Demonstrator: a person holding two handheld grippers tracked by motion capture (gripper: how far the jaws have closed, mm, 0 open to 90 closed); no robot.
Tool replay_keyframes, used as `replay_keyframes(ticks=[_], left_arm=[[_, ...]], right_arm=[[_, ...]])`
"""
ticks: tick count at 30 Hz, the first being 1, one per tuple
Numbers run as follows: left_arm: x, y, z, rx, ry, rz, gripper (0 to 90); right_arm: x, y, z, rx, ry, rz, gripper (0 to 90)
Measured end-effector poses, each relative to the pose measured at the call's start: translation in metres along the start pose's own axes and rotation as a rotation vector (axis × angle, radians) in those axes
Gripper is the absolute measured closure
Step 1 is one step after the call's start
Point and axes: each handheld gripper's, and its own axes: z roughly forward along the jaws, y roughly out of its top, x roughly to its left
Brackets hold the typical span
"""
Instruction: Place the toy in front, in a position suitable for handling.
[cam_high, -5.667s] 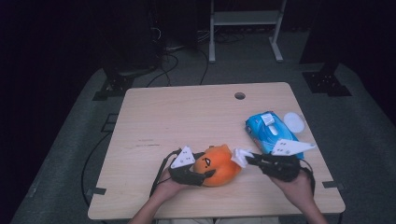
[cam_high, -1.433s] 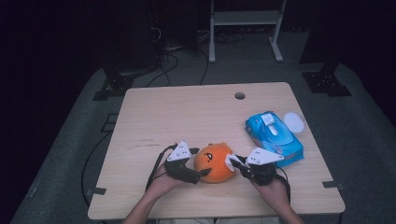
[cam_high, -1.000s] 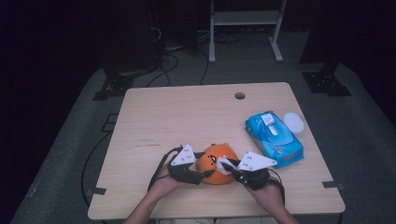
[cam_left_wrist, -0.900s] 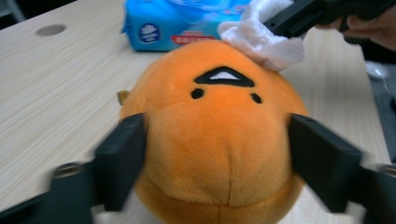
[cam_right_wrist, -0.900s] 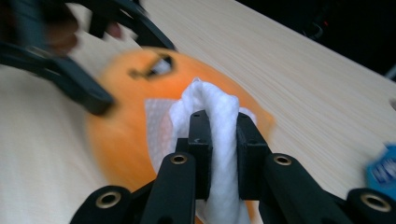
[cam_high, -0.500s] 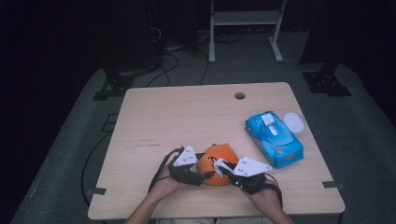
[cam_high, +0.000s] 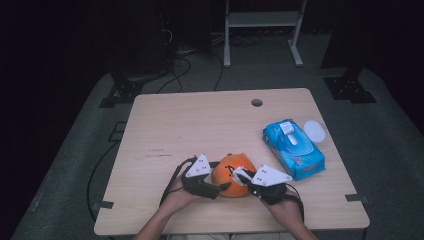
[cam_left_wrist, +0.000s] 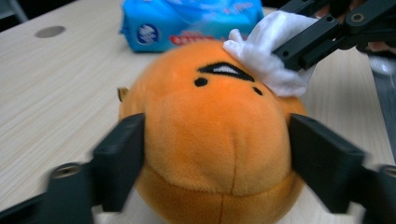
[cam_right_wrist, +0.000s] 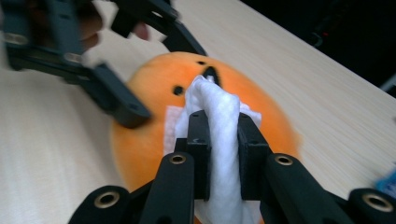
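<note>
At lower centre, the left gripper (cam_left_wrist: 215, 158), jaws just opening, brackets the round orange plush toy (cam_left_wrist: 210, 135) loosely, releasing it for turning, while beyond it the right gripper (cam_right_wrist: 219, 140) pinches a white wipe (cam_right_wrist: 219, 116) against its face.

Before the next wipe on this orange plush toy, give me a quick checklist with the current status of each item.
1. White wipe clamped in right hand-held gripper: ok.
2. Wipe touching orange plush toy: ok.
3. Left hand-held gripper steadying the toy: not ok; its jaws have just been opening, gaps show beside the toy between them.
4. Toy resting on table: ok.
5. Blue wipe pack clear of the work: ok.
6. Dirt left on toy: cannot tell.
</note>
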Motion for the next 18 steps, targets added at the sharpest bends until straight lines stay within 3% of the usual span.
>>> replay_keyframes(ticks=[3, 5, 7, 9, 11, 13, 16, 17, 18], left_arm=[[0.001, 0.000, 0.003, 0.001, 0.015, -0.047, 9.0], [0.000, -0.001, 0.006, 0.020, -0.005, -0.055, 11.2], [-0.005, 0.000, 0.006, 0.019, -0.003, -0.007, 20.7], [-0.012, 0.004, 0.004, 0.027, 0.012, 0.079, 26.9], [-0.017, 0.005, 0.005, 0.021, 0.014, 0.131, 31.0], [-0.019, 0.006, 0.006, 0.015, 0.007, 0.151, 31.9], [-0.019, 0.005, 0.006, 0.008, 0.003, 0.143, 30.3], [-0.017, 0.005, 0.006, 0.003, 0.008, 0.125, 26.9], [-0.014, 0.003, 0.006, 0.003, 0.017, 0.083, 20.8]], right_arm=[[-0.008, -0.003, -0.002, -0.001, -0.015, 0.045, 78.5], [-0.006, -0.003, -0.002, -0.001, -0.010, 0.044, 78.6], [0.000, 0.000, -0.001, -0.009, 0.013, 0.032, 78.7], [0.008, 0.004, -0.001, -0.027, 0.041, 0.013, 78.6], [0.011, 0.007, -0.001, -0.060, 0.085, 0.018, 78.6], [0.010, 0.009, -0.004, -0.059, 0.068, 0.000, 78.6], [-0.004, 0.007, -0.009, -0.060, 0.018, 0.043, 78.6], [-0.010, 0.004, -0.009, -0.044, -0.002, 0.049, 78.7], [-0.015, 0.000, -0.008, -0.026, -0.018, 0.057, 78.7]])
